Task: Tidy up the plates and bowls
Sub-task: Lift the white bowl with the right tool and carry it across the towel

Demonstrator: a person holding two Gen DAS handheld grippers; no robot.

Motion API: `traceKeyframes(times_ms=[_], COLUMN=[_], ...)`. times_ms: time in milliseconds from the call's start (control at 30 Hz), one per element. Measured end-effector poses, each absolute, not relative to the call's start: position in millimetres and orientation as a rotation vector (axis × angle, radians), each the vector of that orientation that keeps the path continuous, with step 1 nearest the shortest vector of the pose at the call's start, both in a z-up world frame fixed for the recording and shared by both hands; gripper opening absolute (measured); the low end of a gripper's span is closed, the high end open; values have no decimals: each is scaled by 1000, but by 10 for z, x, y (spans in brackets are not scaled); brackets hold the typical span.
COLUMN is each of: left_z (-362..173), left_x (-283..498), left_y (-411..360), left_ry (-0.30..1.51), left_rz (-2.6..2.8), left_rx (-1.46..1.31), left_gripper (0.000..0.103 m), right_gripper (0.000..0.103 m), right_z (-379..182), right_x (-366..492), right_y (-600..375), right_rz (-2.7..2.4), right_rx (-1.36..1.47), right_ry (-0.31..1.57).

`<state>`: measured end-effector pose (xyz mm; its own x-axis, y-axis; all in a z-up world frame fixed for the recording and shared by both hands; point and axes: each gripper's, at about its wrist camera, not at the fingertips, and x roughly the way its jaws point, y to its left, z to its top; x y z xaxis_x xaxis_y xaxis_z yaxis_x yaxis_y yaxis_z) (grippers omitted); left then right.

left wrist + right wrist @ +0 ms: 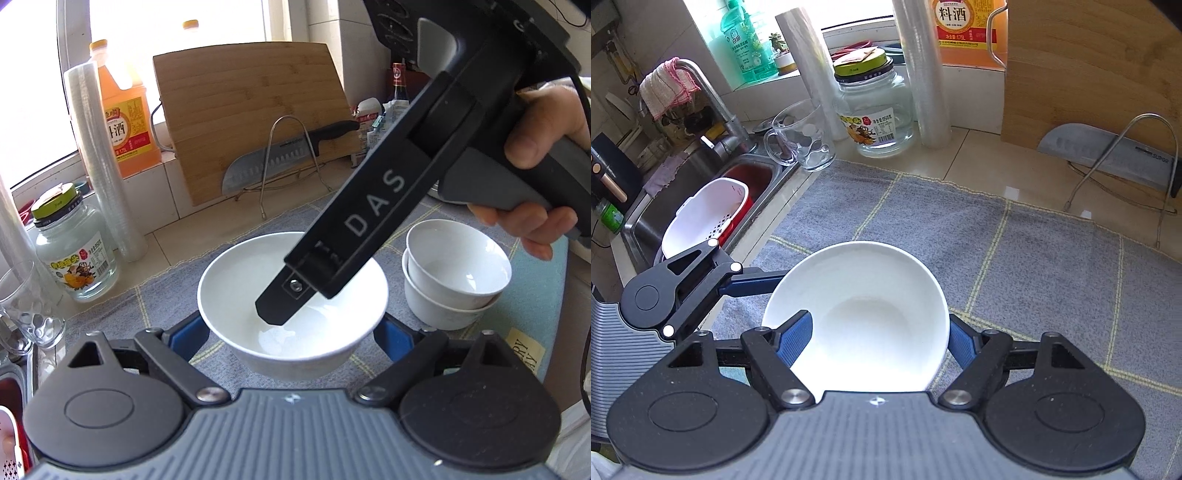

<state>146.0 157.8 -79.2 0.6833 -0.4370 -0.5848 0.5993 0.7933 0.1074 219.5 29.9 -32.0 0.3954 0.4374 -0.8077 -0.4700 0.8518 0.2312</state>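
Observation:
A white bowl (255,295) sits on the grey checked mat between my left gripper's blue pads (184,332), which stand wide on either side of it. My left gripper (291,336) is open. My right gripper (875,343) comes in from the upper right in the left wrist view, one finger (284,299) inside the bowl. In the right wrist view the bowl (864,317) fills the space between the blue pads (794,341), one inside the rim and one outside. Two stacked small white bowls (458,273) stand to the right.
A glass jar (74,251), a glass mug (26,306), a roll of plastic wrap (99,162) and an orange bottle (125,129) line the left. A cutting board (251,110) and knife (266,166) lean at the back. The sink (683,199) holds a white basket.

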Motion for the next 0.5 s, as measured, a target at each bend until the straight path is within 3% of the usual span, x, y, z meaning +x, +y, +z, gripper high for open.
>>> traceKeyframes(times_ms=[500], left_z=[-746], left_x=[1379], left_y=[1118], left_ry=[529], left_rz=[-677], left_rx=[336], left_gripper=[95], right_gripper=[82], right_z=[-151], right_x=[1933], right_y=[-242], right_rz=[487], right_rx=[-1], right_ry=[973])
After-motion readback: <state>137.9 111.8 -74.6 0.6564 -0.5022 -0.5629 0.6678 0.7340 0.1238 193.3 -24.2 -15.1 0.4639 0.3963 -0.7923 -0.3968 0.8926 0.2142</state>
